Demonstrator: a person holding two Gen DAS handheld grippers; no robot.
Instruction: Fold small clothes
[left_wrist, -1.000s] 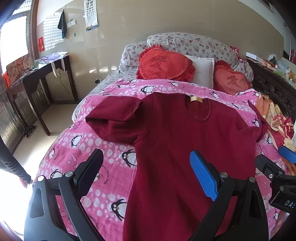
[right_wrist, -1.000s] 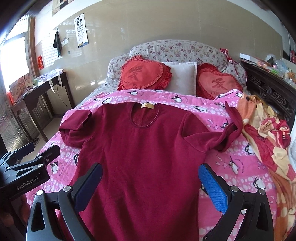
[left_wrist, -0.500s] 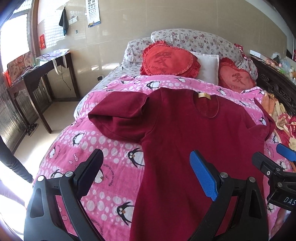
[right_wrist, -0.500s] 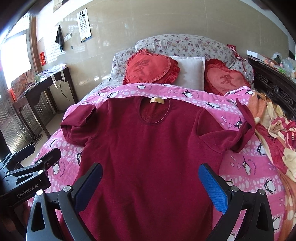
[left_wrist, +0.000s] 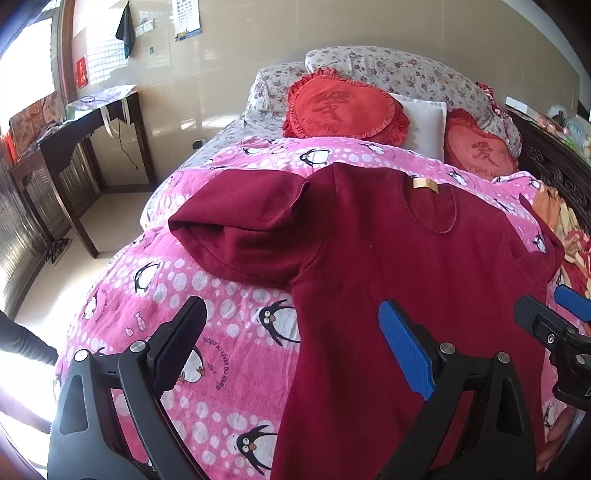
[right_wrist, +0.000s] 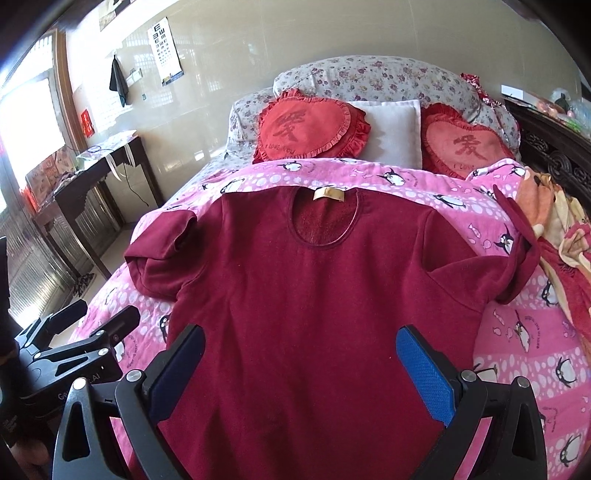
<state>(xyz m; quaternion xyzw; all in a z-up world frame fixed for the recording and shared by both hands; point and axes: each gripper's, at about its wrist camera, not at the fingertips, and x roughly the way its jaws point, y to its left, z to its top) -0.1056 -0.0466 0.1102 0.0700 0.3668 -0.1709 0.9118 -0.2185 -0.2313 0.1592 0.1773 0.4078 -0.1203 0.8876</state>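
A dark red long-sleeved top (left_wrist: 406, 266) lies face up and spread out on the pink penguin blanket (left_wrist: 221, 325), collar and tan label (left_wrist: 425, 183) at the far end. It also shows in the right wrist view (right_wrist: 314, 295). Its left sleeve (left_wrist: 243, 229) is doubled back in a bunch; its right sleeve (right_wrist: 517, 254) is bent back too. My left gripper (left_wrist: 291, 350) is open and empty above the top's left side edge. My right gripper (right_wrist: 301, 363) is open and empty above the top's lower body.
Heart-shaped red cushions (right_wrist: 310, 129) and a white pillow (right_wrist: 395, 129) lie at the bed's head. A crumpled orange and red blanket (right_wrist: 561, 236) lies along the right. A dark wooden desk (left_wrist: 74, 147) stands left of the bed, a carved dark cabinet (right_wrist: 554, 147) on the right.
Both grippers have moved forward over the top, the left one also to the left, so the top looms larger. Both stayed open; the top has not moved.
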